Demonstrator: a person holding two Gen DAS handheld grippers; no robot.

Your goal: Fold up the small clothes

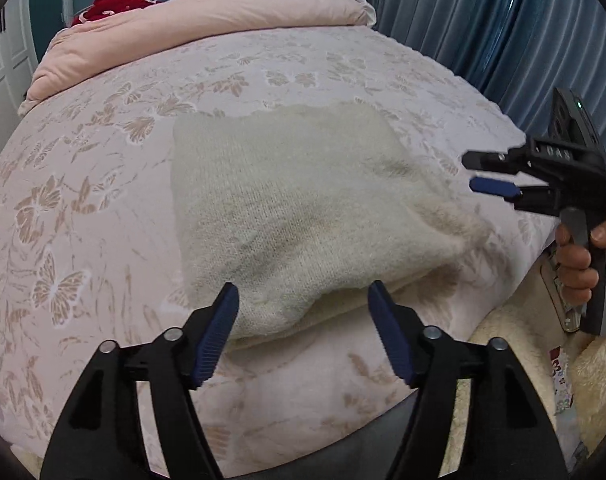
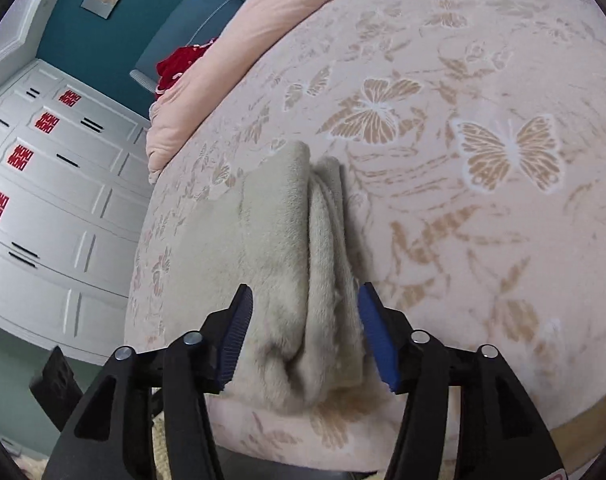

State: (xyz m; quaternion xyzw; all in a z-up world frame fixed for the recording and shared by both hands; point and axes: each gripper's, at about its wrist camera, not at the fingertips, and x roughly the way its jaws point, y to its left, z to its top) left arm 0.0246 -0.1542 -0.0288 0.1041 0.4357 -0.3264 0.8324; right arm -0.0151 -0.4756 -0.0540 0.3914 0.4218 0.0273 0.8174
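On the butterfly bedspread [image 1: 83, 208] near the bed's front edge lies the cream knit garment [image 1: 295, 216], folded into a thick stack. Left gripper [image 1: 303, 332] and right gripper [image 2: 305, 336] both part-open, straddling its edges, gripping nothing. Fold looks finished; next: withdraw or press flat.

Cream knit garment [image 1: 303, 208] on pink bedspread [image 1: 103, 208] w/ tan butterfly print; red cloth [image 1: 117, 2] behind.
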